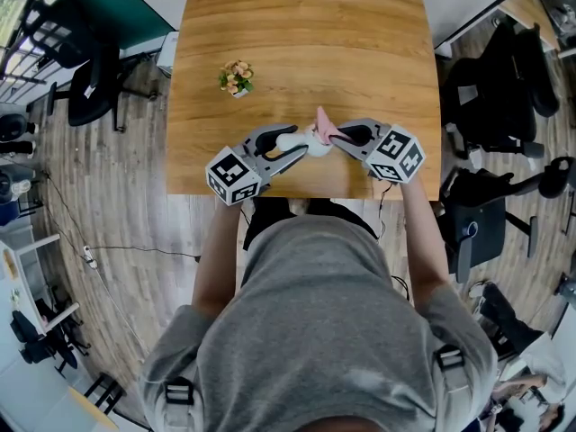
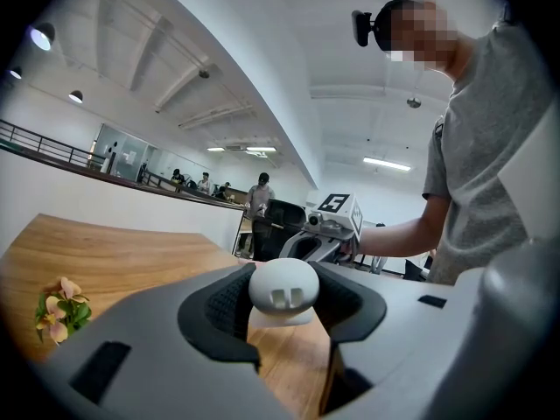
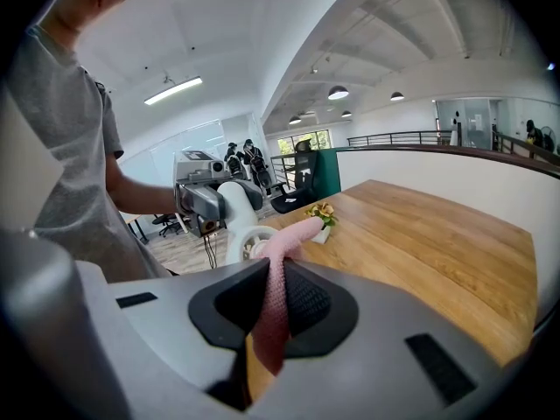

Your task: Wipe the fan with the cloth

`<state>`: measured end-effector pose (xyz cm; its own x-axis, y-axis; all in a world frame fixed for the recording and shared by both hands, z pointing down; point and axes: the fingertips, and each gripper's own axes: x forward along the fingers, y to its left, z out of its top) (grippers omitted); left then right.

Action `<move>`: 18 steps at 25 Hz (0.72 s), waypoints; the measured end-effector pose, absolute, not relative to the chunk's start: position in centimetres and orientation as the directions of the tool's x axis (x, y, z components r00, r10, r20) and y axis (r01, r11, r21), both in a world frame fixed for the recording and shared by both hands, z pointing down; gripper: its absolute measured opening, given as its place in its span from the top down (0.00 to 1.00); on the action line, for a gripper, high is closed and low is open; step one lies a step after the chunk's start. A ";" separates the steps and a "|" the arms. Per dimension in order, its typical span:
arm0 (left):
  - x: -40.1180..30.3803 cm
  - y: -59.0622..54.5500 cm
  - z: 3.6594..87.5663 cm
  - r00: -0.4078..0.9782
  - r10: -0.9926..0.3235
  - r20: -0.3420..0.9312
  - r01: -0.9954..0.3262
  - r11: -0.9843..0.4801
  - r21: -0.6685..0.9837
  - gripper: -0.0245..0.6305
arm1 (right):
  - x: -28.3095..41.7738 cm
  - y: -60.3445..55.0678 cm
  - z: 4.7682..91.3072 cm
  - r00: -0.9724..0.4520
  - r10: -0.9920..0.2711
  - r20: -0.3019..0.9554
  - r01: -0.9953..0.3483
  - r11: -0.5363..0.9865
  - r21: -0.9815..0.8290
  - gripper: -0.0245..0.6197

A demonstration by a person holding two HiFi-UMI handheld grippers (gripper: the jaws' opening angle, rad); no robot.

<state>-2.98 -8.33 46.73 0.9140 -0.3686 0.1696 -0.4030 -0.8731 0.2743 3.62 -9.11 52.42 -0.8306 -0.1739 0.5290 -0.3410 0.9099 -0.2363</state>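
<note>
At the table [image 1: 306, 43]'s near edge
left gripper [image 1: 292, 144] grasps fan [image 2: 283, 289], right gripper [image 1: 340, 139] clenches cloth [image 3: 276, 300]; open wood beyond jaws.

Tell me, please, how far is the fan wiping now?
Done: the left gripper grips the white fan, the right gripper grips the pink cloth. In hand: the cloth's end sits close beside the fan. Left: the wiping itself; contact cannot be confirmed.

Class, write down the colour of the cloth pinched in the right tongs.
Pink. The cloth shows best in the right gripper view.
</note>
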 end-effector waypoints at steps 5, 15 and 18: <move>-2.9 -8.4 46.8 0.911 -0.374 0.176 -0.410 -0.872 0.267 0.66 | 4.7 -9.5 53.5 -0.824 -0.238 0.514 -0.391 0.895 -0.213 0.89; -3.8 -9.0 46.8 0.896 -0.400 0.194 -0.440 -0.861 0.255 0.66 | 5.8 -10.2 51.7 -0.840 -0.369 0.398 -0.456 0.878 -0.149 0.90; -4.0 -9.2 46.9 0.890 -0.410 0.197 -0.450 -0.857 0.251 0.66 | 6.2 -10.4 51.1 -0.838 -0.401 0.369 -0.475 0.869 -0.134 0.90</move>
